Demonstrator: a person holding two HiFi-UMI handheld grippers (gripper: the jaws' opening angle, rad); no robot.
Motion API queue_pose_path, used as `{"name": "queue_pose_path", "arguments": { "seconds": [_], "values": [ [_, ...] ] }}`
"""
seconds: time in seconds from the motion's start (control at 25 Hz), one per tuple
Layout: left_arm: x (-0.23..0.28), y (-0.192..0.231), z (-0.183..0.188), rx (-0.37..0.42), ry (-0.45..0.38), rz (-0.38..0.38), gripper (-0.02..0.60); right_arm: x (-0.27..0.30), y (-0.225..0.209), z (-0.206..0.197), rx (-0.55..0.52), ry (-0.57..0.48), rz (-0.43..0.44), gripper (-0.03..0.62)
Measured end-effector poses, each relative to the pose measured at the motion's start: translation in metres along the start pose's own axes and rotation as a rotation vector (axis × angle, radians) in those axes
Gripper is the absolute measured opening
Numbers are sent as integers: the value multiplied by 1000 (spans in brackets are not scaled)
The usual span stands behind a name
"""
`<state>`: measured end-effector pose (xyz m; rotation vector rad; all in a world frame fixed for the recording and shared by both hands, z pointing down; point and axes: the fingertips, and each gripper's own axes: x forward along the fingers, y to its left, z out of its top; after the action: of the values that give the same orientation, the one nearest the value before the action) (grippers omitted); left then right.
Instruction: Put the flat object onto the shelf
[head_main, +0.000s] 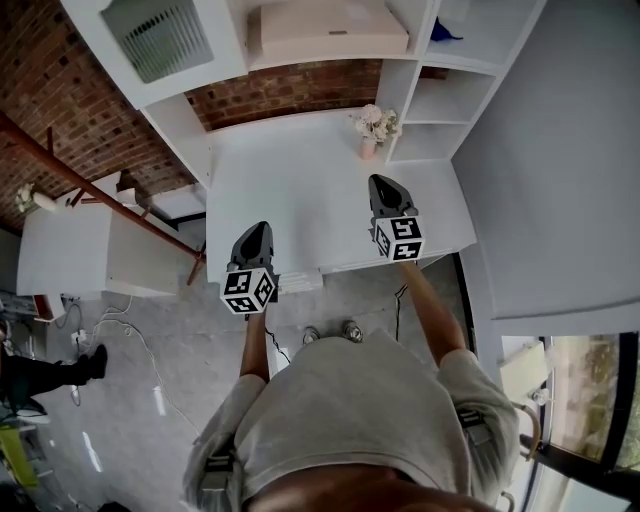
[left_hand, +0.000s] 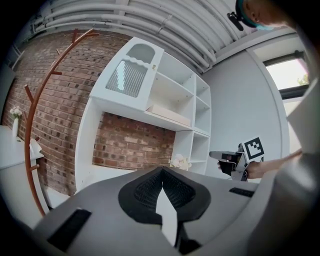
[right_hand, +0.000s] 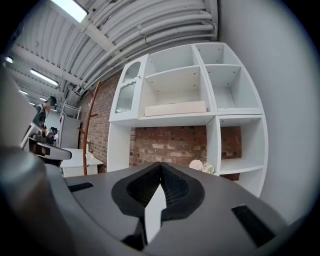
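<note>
Two grippers, both empty.
- Left gripper (head_main: 260, 230): jaws pressed together on nothing, over the desk's (head_main: 290, 180) front-left corner.
- Flat object (head_main: 330, 30): beige slab lying on the upper shelf (head_main: 330, 60), seemingly already placed.
- Flower vase (head_main: 375, 128): desk's back-right corner.
- Right gripper (head_main: 381, 183): jaws likewise together, towards the right edge.
- Risk: a careless right-hand swing could topple the vase.

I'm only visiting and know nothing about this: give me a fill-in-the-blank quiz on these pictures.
The wall behind the white shelf unit is built of ____. The flat cream object lies on a shelf directly ____ that exposed wall. The vase on the desk holds ____. The left tool and the right tool both have jaws ____, holding nothing.
Missing words: brick; above; flowers; shut.
</note>
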<state>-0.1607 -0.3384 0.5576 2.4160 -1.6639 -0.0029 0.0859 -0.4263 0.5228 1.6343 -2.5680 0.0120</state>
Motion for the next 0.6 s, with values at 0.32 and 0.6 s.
{"name": "queue_pose_path", "arguments": {
  "seconds": [0.32,0.6],
  "values": [
    [-8,-9,-19,-26,18,-10,15,-24,9,-27,-40,33,-13,29],
    [-16,-3,-29,-36,26,8,15,-39,13,-29,-54,30,-21,29]
  ]
}}
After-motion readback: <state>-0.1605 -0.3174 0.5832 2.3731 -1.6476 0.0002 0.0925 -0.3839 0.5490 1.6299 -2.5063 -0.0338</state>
